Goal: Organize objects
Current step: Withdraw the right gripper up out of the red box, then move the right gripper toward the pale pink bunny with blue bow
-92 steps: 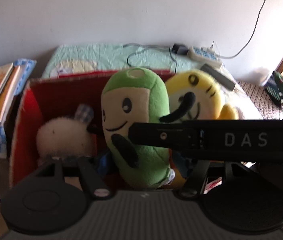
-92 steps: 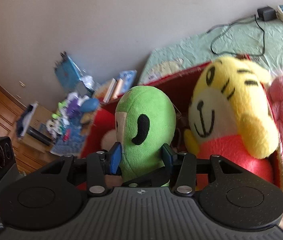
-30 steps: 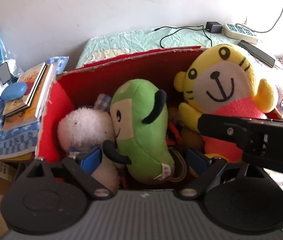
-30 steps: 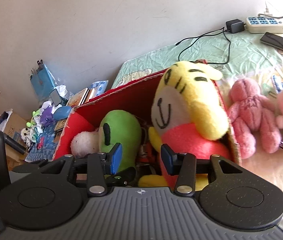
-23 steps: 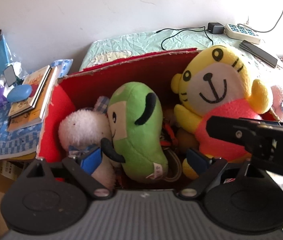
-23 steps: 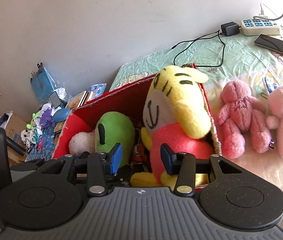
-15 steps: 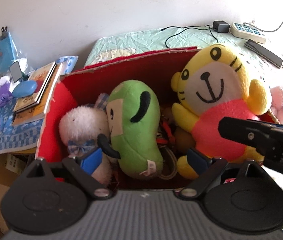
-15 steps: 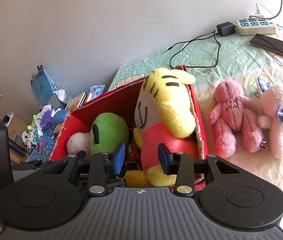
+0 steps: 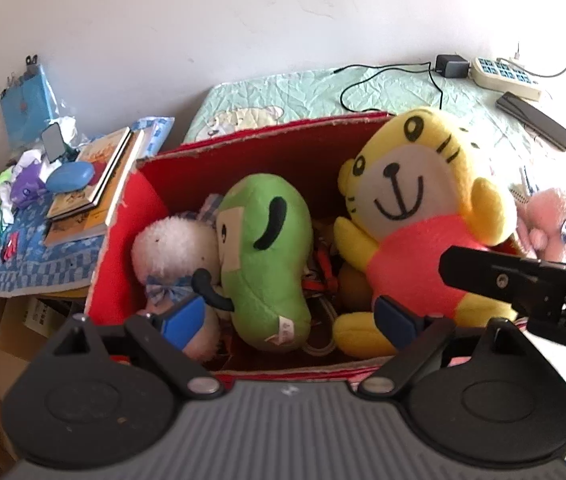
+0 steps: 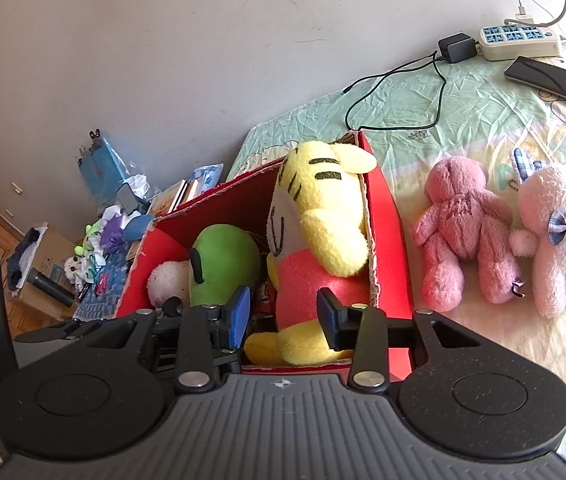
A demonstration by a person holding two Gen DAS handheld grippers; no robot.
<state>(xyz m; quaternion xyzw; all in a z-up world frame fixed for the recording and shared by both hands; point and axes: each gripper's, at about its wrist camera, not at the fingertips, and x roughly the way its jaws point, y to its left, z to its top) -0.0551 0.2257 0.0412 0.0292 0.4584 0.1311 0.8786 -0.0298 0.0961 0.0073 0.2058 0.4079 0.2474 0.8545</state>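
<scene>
Against a plain pale wall, we see a red cardboard box (image 9: 243, 148) resting on a quilted bed cover (image 10: 483, 92). From left to right the box holds a white fluffy toy (image 9: 171, 248), a green plush (image 9: 267, 256) and a yellow tiger plush (image 9: 415, 216). Our left gripper (image 9: 289, 318) hangs just in front of the box with its jaws wide apart and empty; the green plush lies beyond the gap. Our right gripper (image 10: 285, 316) is likewise spread and empty, framing the tiger's red belly. A dark pink bear (image 10: 463, 228) and a pale pink bear (image 10: 559, 236) lie on the cover, right of the box.
</scene>
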